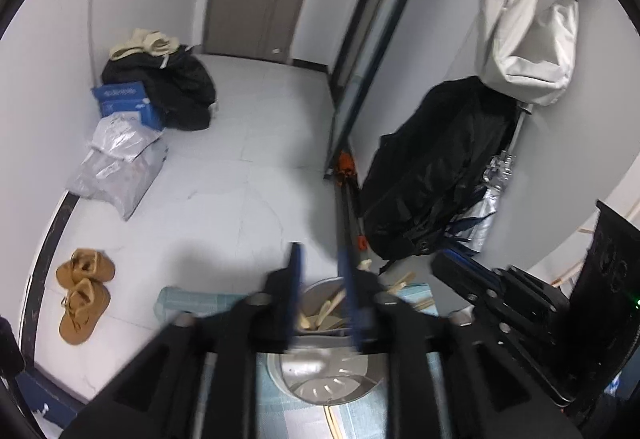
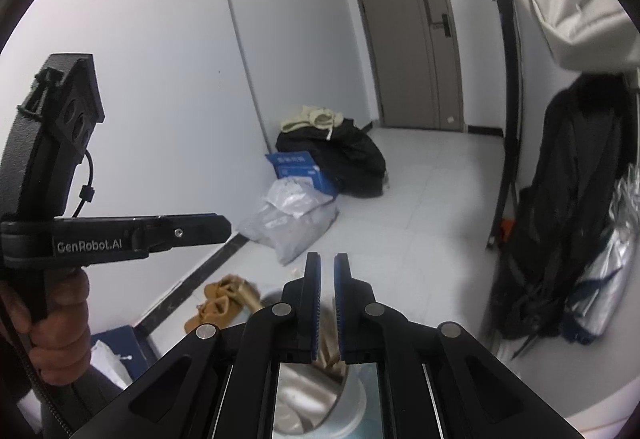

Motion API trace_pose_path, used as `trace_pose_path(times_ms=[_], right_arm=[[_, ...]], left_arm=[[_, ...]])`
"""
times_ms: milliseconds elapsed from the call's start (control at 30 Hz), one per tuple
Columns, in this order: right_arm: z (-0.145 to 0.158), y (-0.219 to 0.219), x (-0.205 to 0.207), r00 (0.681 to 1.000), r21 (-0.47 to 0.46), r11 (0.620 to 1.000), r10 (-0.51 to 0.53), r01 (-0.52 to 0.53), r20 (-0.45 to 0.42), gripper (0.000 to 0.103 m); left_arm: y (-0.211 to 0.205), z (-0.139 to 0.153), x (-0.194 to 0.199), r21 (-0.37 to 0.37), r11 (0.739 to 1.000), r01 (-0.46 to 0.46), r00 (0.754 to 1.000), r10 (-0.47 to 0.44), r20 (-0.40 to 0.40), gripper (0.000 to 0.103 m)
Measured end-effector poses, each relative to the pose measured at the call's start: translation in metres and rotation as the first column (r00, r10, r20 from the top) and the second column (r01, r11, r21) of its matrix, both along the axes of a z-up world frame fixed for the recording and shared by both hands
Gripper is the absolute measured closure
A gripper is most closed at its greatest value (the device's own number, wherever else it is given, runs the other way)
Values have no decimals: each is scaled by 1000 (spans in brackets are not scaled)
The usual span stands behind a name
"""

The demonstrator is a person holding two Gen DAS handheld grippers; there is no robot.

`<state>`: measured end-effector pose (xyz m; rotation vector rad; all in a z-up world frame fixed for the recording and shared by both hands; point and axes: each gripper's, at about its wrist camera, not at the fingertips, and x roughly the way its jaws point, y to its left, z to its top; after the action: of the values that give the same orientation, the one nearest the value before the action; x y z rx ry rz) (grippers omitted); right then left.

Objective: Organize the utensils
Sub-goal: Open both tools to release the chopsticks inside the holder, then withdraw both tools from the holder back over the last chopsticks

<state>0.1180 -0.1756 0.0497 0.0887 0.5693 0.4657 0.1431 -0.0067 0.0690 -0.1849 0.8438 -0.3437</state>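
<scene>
A round metal utensil holder (image 1: 320, 379) with a slotted base stands on a blue-green mat (image 1: 192, 303). Several wooden utensils (image 1: 324, 313) lie inside it, and more wooden sticks (image 1: 404, 281) lie on the mat beside it. My left gripper (image 1: 322, 253) hovers above the holder, jaws apart with nothing between them. My right gripper (image 2: 327, 263) is also above the holder (image 2: 352, 399), its blue pads (image 2: 314, 291) a narrow gap apart and empty. The left gripper's body (image 2: 120, 235) shows at the left of the right wrist view.
Beyond the table edge lies a tiled floor with brown shoes (image 1: 82, 293), plastic bags (image 1: 116, 167), a blue box (image 1: 124, 101) and a pile of dark clothes (image 1: 176, 87). A black coat (image 1: 436, 167) and a white bag (image 1: 528, 27) hang at the right. A grey door (image 2: 408, 27) stands behind.
</scene>
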Motion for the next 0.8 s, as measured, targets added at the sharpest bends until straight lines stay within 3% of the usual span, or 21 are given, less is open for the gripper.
trace_pose_path(times_ms=[67, 100, 167, 333, 400, 600, 633, 767, 800], right_arm=[[-2, -4, -6, 1000, 2, 1000, -17, 17, -10, 95], [-3, -7, -9, 1000, 5, 1000, -24, 24, -15, 95], [-3, -13, -16, 999, 5, 999, -39, 39, -16, 89], [2, -30, -36, 996, 13, 996, -86, 86, -9, 72], [6, -33, -47, 995, 23, 995, -96, 95, 5, 70], [11, -35, -72, 993, 38, 993, -114, 112, 42, 59], [11, -35, -77, 992, 41, 992, -120, 118, 45, 56], [11, -37, -96, 987, 42, 988, -151, 149, 58, 29], [11, -38, -102, 986, 44, 987, -157, 154, 60, 27]], left_arm=[[5, 0, -5, -1, 1000, -26, 1000, 26, 8, 60], [6, 0, -6, 6, 999, -39, 999, 39, 11, 56], [9, 1, -10, 20, 998, -67, 998, 66, 19, 40], [9, 2, -25, 57, 992, -109, 994, 108, 32, 33], [5, 3, -35, 76, 989, -124, 991, 120, 52, 27], [3, 10, -68, 120, 969, -214, 966, 192, 175, 7], [3, 10, -72, 127, 964, -234, 960, 209, 185, 1], [4, 12, -91, 112, 957, -269, 944, 238, 229, 1], [4, 11, -95, 110, 956, -271, 942, 239, 237, 1]])
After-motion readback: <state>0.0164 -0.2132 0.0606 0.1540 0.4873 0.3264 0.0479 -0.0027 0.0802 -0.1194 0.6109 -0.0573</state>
